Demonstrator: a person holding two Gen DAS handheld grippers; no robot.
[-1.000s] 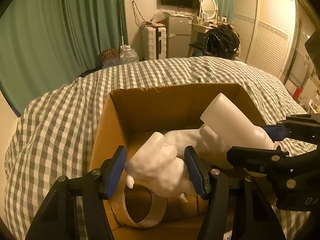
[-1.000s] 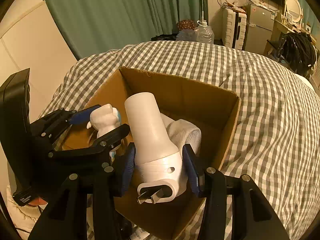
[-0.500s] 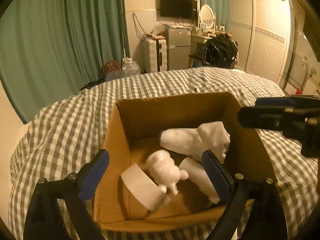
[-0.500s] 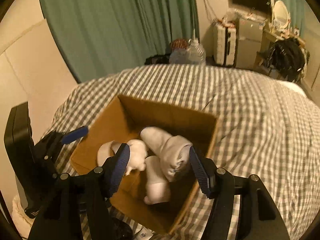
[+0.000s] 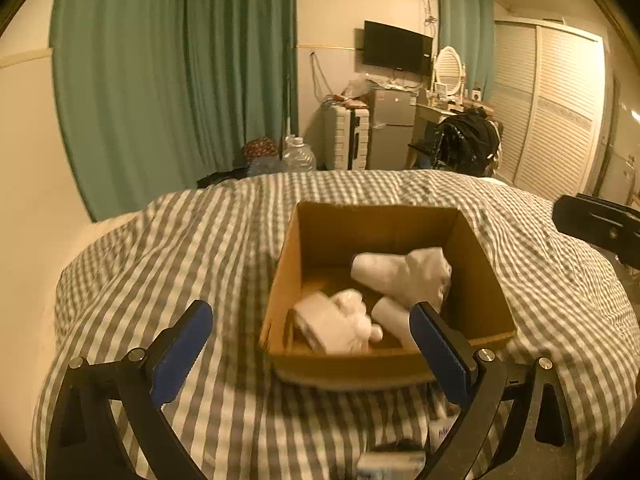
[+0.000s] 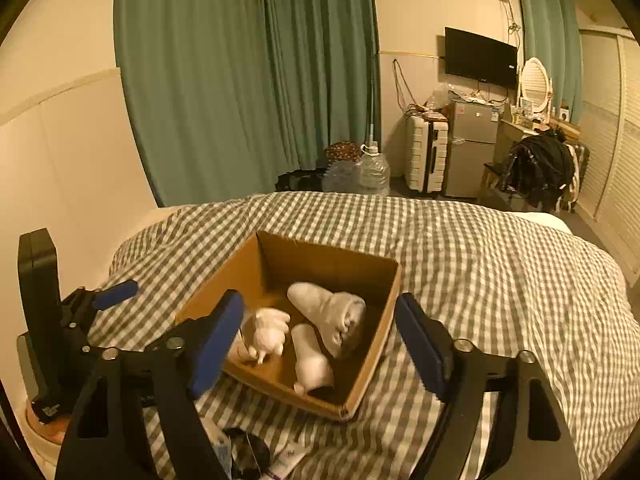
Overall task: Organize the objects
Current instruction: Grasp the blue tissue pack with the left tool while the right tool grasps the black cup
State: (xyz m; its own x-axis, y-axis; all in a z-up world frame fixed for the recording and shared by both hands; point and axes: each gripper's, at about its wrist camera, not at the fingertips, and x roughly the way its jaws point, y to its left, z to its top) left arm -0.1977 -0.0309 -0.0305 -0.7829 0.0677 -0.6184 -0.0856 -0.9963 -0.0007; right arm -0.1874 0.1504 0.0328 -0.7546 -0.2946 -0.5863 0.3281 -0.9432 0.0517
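Observation:
An open cardboard box (image 5: 280, 292) (image 6: 384, 328) sits on the checked bedspread. Inside lie a white sock (image 5: 404, 272) (image 6: 328, 308), a white figurine (image 5: 352, 324) (image 6: 270, 330), a white bottle-like charger (image 5: 394, 316) (image 6: 310, 354) and a tape roll (image 5: 316, 326). My left gripper (image 5: 310, 350) is open and empty, hovering before the box. It also shows at the left of the right wrist view (image 6: 116, 294). My right gripper (image 6: 320, 344) is open and empty above the box's near side.
Small dark and white items (image 6: 248, 456) (image 5: 392, 456) lie on the bedspread (image 5: 160, 264) close under the grippers. Beyond the bed are green curtains, water jugs (image 6: 374, 174), a suitcase, a small fridge and a chair with dark clothes.
Both grippers opened, released the figurine and the white charger into the box, then pulled back and up away from it.

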